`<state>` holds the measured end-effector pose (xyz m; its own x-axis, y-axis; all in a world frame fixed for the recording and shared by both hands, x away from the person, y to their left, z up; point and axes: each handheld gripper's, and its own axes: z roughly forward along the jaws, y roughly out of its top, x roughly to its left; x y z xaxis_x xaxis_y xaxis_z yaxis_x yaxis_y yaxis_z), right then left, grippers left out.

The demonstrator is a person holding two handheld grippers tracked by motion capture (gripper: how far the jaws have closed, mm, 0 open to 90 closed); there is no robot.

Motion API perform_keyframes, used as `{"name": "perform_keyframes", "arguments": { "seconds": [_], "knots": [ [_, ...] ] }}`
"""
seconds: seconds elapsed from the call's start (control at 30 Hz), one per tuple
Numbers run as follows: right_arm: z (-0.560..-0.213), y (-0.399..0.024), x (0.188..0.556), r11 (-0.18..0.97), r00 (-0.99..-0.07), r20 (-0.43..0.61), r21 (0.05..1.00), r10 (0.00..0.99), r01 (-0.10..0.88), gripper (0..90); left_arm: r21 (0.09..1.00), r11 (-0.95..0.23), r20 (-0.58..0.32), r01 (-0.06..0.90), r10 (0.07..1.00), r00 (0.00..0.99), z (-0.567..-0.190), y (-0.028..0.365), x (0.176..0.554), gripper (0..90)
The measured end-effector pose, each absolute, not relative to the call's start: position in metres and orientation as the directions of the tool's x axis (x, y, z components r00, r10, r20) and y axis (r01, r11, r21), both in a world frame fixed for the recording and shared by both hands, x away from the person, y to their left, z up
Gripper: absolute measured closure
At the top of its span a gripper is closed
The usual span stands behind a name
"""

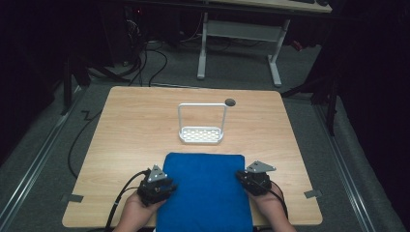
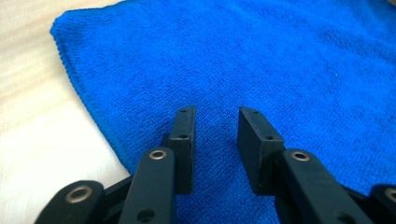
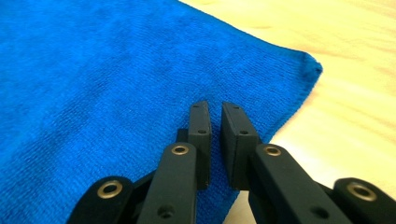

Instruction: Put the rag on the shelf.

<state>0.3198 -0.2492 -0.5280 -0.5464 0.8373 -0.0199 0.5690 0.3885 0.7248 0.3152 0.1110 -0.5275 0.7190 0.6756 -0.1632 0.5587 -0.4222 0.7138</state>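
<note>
A blue towel (image 1: 205, 193) lies flat on the wooden table (image 1: 130, 130) at its near edge, with its near end hanging over. My left gripper (image 1: 169, 186) sits at the towel's left edge. In the left gripper view its jaws (image 2: 215, 114) stand apart just over the blue cloth (image 2: 261, 60), with nothing between them. My right gripper (image 1: 241, 178) rests at the towel's right edge. Its jaws (image 3: 214, 107) leave only a narrow gap over the cloth (image 3: 93, 70), near the towel's corner (image 3: 310, 67), and I see no cloth pinched in it.
A white wire rack (image 1: 201, 135) with a tall handle stands at the table's middle, beyond the towel. A small dark hole (image 1: 230, 102) marks the tabletop behind it. Cables (image 1: 121, 198) trail from the left gripper over the front edge. A desk frame (image 1: 241, 43) stands on the floor beyond.
</note>
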Motion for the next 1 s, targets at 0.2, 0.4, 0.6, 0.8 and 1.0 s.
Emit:
{"name": "perform_keyframes", "arguments": {
  "seconds": [0.2, 0.4, 0.6, 0.8, 1.0],
  "knots": [
    [-0.526, -0.245, 0.307, 0.434, -0.597, -0.032, 0.718, 0.801, 0.544, 77.0, 0.707, -0.402, -0.199, 0.581, 0.675, 0.71, -0.527, 0.119, 0.305, 68.4],
    [-0.518, -0.258, 0.31, 0.355, -0.553, -0.005, 0.771, 0.833, 0.528, 72.9, 0.771, -0.329, -0.173, 0.546, 0.716, 0.676, -0.52, 0.13, 0.323, 63.2],
    [-0.519, -0.263, 0.313, 0.341, -0.542, 0.008, 0.77, 0.84, 0.539, 69.2, 0.779, -0.237, -0.196, 0.58, 0.788, 0.584, -0.521, 0.144, 0.355, 62.6],
    [-0.518, -0.267, 0.314, 0.328, -0.535, 0.014, 0.776, 0.844, 0.539, 68.5, 0.768, -0.25, -0.185, 0.59, 0.796, 0.577, -0.526, 0.138, 0.375, 57.4],
    [-0.518, -0.271, 0.316, 0.288, -0.495, 0.03, 0.782, 0.868, 0.553, 68.5, 0.743, -0.27, -0.199, 0.612, 0.784, 0.588, -0.533, 0.125, 0.389, 63.2]
  ]
}}
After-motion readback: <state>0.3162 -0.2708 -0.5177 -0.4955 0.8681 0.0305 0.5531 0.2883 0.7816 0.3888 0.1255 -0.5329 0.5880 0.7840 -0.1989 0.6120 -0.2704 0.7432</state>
